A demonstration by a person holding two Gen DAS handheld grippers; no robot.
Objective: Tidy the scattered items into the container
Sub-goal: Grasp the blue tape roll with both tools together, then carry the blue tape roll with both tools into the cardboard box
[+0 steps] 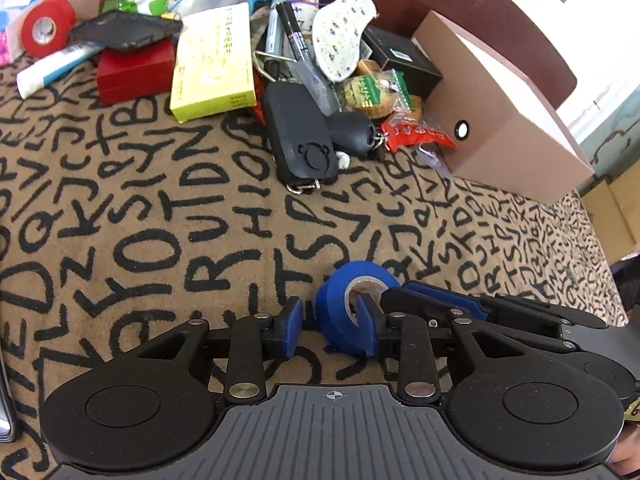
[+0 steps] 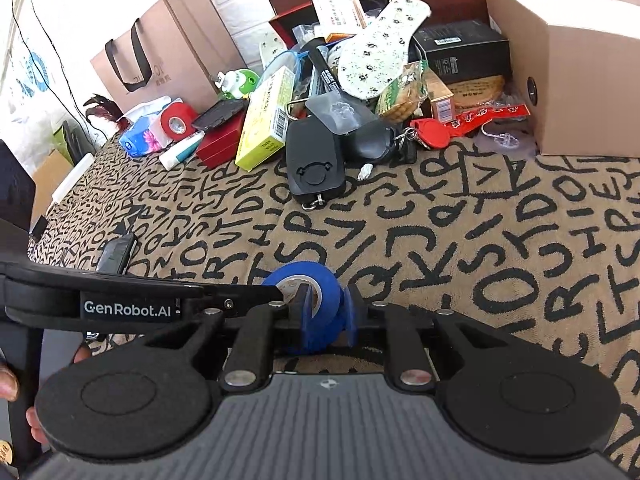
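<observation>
A blue tape roll (image 1: 344,304) stands on edge over the lettered cloth. My left gripper (image 1: 332,330) is open around it: the right pad sits in the roll's hole, the left pad stands apart. My right gripper (image 2: 326,314) is shut on the same blue tape roll (image 2: 316,300), one pad in the hole, the other on its outer face; its finger (image 1: 440,300) shows in the left wrist view. The tan cardboard box (image 1: 500,112) (image 2: 568,64) stands at the far right. Scattered items are piled beside it.
The pile holds a black case (image 1: 300,136), yellow-green box (image 1: 214,64), red box (image 1: 136,70), red tape roll (image 1: 46,28), floral insole (image 1: 344,32), black box (image 2: 464,50) and snack packets (image 1: 376,90). A brown paper bag (image 2: 160,44) stands far left. A black phone (image 2: 116,254) lies nearby.
</observation>
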